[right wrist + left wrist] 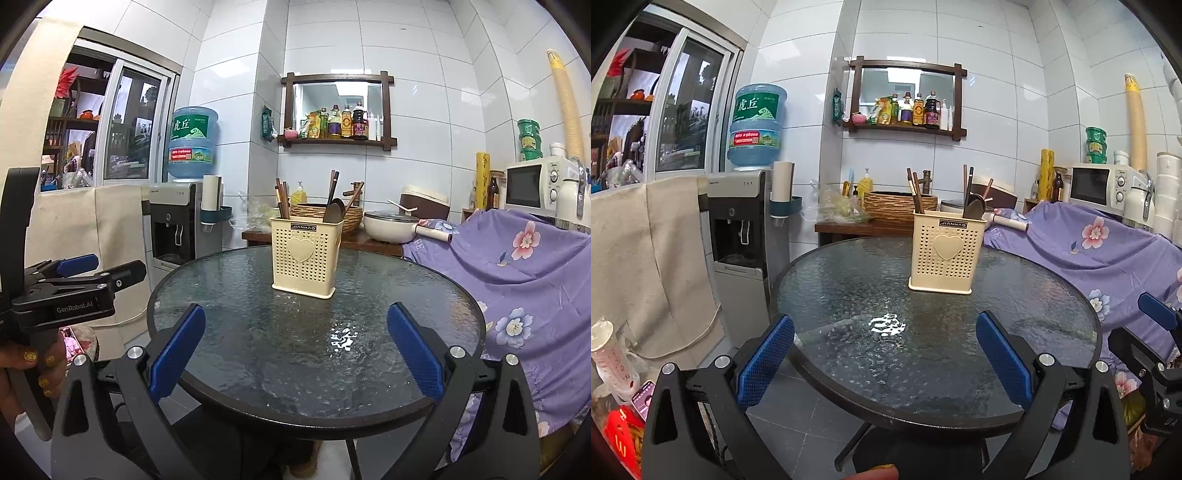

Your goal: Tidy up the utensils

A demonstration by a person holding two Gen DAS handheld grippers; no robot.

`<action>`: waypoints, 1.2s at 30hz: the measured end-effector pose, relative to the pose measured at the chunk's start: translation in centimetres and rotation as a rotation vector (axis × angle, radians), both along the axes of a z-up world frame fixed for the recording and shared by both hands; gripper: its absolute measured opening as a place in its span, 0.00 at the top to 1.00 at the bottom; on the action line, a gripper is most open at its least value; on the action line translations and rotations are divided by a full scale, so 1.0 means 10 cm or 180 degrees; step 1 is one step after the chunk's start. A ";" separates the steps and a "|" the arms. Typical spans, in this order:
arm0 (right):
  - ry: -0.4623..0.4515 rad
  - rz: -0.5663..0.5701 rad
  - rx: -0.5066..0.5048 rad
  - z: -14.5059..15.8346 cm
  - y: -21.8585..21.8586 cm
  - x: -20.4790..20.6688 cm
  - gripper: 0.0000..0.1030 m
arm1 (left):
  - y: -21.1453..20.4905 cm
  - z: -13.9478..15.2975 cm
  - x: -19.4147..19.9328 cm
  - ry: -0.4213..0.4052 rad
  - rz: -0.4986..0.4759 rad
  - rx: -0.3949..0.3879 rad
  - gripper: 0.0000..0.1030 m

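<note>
A cream perforated utensil holder (945,251) (306,257) with a heart on its front stands upright on the far part of the round dark glass table (849,302) (258,332). Brown chopsticks (915,192) (282,199) and dark spoons (973,206) (334,212) stick out of its top. My left gripper (884,354) hangs open over the table's near edge, nothing between its blue pads. My right gripper (295,350) is likewise open and empty, near the front edge. The left gripper's body (74,291) shows at the left of the right wrist view, held by a hand.
A water dispenser (738,229) with a blue bottle stands left of the table. A purple floral cloth (1100,251) covers furniture on the right, a microwave (1097,184) behind it. A wooden side table with a woven basket (897,205) and a white pot (388,223) sits behind.
</note>
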State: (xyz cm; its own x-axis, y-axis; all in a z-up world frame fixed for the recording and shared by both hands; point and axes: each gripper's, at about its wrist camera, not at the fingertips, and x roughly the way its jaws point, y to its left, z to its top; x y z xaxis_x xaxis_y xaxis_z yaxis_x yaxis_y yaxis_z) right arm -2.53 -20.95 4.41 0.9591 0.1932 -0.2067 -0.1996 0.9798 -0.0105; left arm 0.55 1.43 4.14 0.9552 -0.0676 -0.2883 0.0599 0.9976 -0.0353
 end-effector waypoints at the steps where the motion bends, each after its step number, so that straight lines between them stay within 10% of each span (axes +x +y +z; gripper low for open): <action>1: 0.0003 0.0006 0.0008 0.00 0.00 0.00 0.06 | -0.01 0.00 0.00 -0.0002 0.0001 0.0032 0.06; 36: -0.0004 0.0028 0.0008 0.01 0.02 0.03 0.06 | -0.07 0.03 -0.02 0.0009 0.0039 0.0095 0.06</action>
